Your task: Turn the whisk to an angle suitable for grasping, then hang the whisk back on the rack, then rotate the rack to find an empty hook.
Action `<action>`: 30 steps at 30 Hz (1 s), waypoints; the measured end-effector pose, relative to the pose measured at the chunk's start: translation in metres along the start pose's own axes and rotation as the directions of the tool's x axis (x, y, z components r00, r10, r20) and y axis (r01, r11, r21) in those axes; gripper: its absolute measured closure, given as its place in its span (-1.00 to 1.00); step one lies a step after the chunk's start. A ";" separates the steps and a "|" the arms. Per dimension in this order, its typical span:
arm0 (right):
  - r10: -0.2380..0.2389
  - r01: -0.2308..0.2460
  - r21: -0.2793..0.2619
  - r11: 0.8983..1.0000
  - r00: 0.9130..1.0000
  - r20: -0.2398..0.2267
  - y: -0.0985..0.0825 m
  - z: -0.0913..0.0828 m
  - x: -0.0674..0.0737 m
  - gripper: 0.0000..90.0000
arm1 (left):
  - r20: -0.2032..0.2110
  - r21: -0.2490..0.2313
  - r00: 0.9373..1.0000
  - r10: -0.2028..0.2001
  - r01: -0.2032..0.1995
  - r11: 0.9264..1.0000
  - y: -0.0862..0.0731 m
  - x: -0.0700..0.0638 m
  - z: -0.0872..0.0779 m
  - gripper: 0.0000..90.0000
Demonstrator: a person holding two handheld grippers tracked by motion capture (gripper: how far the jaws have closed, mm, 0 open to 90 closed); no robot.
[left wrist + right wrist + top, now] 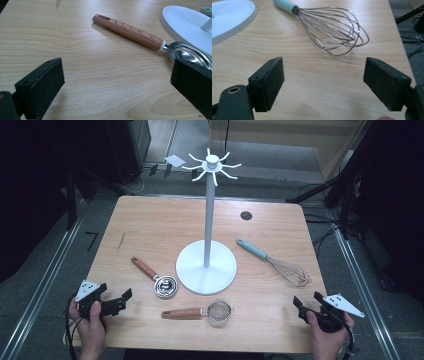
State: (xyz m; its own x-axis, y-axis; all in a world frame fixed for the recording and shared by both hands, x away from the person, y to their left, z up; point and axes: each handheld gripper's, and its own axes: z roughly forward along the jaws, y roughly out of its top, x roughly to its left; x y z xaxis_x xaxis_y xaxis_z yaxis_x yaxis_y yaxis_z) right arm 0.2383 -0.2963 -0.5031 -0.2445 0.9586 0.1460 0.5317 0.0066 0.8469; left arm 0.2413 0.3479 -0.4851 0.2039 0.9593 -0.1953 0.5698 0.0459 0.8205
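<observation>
Black left gripper, black right gripper, grey three-cornered plates, black cables

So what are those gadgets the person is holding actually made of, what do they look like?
Each hand grips a black tool. The left gripper and right gripper both end in two blocky black fingers with flat dark pads. A grey three-cornered plate with dark dots tops each, and a black cable trails off each. No sleeves are visible.

1. No lettering, label, brand or number can be read on any of the utensils, the white stand or the wooden table.
2. The grippers carry no readable marking either.
</observation>
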 end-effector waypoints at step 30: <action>-0.282 0.304 0.171 0.937 0.949 -0.142 0.076 0.013 0.049 0.00 | 0.012 -0.005 1.000 -0.011 0.011 1.000 -0.001 0.001 -0.002 -1.00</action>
State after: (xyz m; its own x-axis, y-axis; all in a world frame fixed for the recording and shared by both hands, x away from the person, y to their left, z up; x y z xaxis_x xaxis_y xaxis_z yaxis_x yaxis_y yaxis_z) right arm 0.2769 -0.2448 -0.4383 -0.4973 0.8671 -0.0276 0.5624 0.3464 0.7508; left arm 0.2392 0.3495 -0.4853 0.2075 0.9553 -0.2107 0.5681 0.0576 0.8209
